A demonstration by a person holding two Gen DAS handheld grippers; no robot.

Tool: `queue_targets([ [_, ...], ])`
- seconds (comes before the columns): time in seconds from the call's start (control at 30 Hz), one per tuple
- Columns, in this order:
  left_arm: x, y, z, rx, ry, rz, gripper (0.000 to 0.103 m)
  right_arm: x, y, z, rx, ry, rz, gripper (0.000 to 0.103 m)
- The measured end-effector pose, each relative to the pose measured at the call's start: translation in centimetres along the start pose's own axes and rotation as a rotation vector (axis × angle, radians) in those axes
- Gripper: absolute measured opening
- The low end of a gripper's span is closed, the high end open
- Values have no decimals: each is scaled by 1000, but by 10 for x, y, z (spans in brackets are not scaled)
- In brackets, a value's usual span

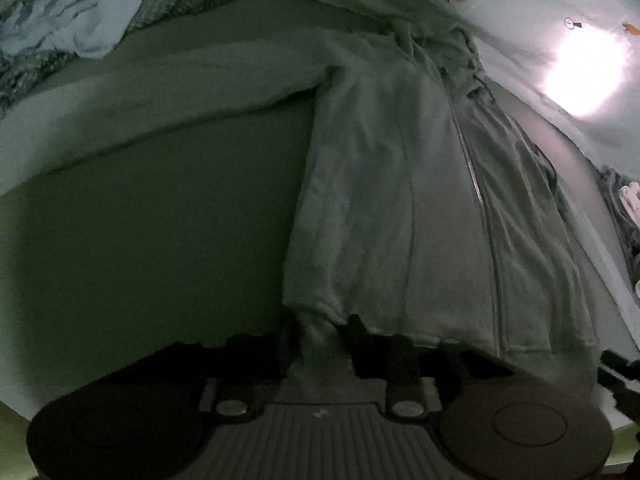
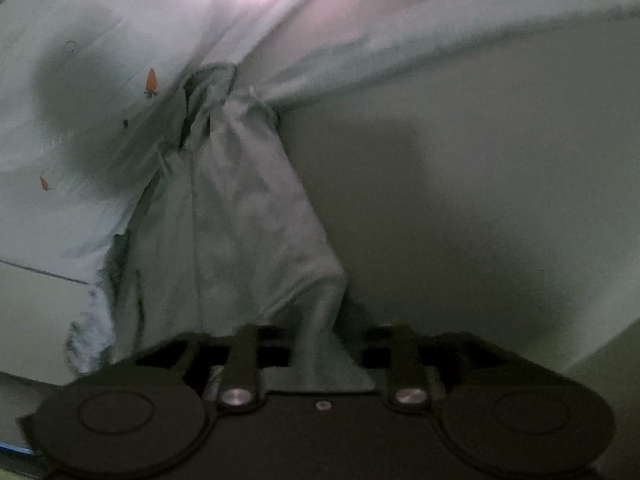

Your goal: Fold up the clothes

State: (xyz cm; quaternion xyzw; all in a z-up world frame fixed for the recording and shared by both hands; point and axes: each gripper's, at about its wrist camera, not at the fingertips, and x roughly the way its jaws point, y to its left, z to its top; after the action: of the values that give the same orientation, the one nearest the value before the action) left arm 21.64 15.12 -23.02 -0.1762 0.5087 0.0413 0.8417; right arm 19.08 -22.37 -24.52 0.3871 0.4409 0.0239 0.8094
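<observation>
- bed surface is plain and dim, with a carrot-print sheet along the far edge
- grey zip hoodie lies spread on it, one sleeve out to the side (lighting is awful)
- left gripper pinches the hoodie's hem corner
- right gripper is clamped on the opposite hem corner
- no containers visible

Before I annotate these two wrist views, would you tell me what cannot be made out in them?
- Left wrist view: the left tongs tips, buried in the grey zip-up garment hem.
- Right wrist view: the right tongs tips, covered by bunched cloth; the garment's far end is motion-blurred.
- Left view: the sheet behind the glare patch, washed out.
- Both views: the carrot-print sheet details, dim and small.
</observation>
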Motion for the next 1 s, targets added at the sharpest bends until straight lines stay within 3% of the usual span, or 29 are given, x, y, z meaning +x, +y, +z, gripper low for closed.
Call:
queue_targets([
  [0.17,9,3,1,-30,40,-16,43,6,-4,1,-4,23,46,35],
  [0.23,10,7,0,-40,39,-46,57,8,-5,1,-6,32,64,36],
  [0.27,10,9,0,-51,31,-64,58,9,-6,1,-6,36,73,36],
  [0.3,10,10,-1,-62,24,-83,55,10,-7,1,-7,41,82,36],
  [0.33,11,12,-1,-72,14,-93,26,12,-7,2,-8,45,91,26],
  [0.37,11,13,0,-88,17,-115,6,13,-8,2,-9,50,101,13],
  [0.4,8,16,0,-121,20,-145,5,14,-9,2,-10,54,110,4],
  [0.53,-19,32,6,-274,6,-282,5,11,-8,5,-38,60,80,3],
  [0.6,-16,37,6,-296,44,-224,8,7,-6,7,-59,60,49,3],
  [0.67,0,36,3,-260,108,-109,14,4,-4,9,-79,60,19,4],
  [0.73,8,36,1,-283,132,-90,16,0,-3,11,-99,60,-12,14],
  [0.77,6,38,0,-302,122,-118,19,-1,-2,12,-109,60,-27,18],
  [0.83,0,37,3,-308,84,-129,31,-5,0,14,-129,61,-57,38],
  [0.9,-6,32,11,-275,43,-79,41,-9,8,19,-189,29,-90,43],
  [1.0,-9,29,25,-228,-22,-24,54,-13,17,28,-258,-62,-107,43],
])
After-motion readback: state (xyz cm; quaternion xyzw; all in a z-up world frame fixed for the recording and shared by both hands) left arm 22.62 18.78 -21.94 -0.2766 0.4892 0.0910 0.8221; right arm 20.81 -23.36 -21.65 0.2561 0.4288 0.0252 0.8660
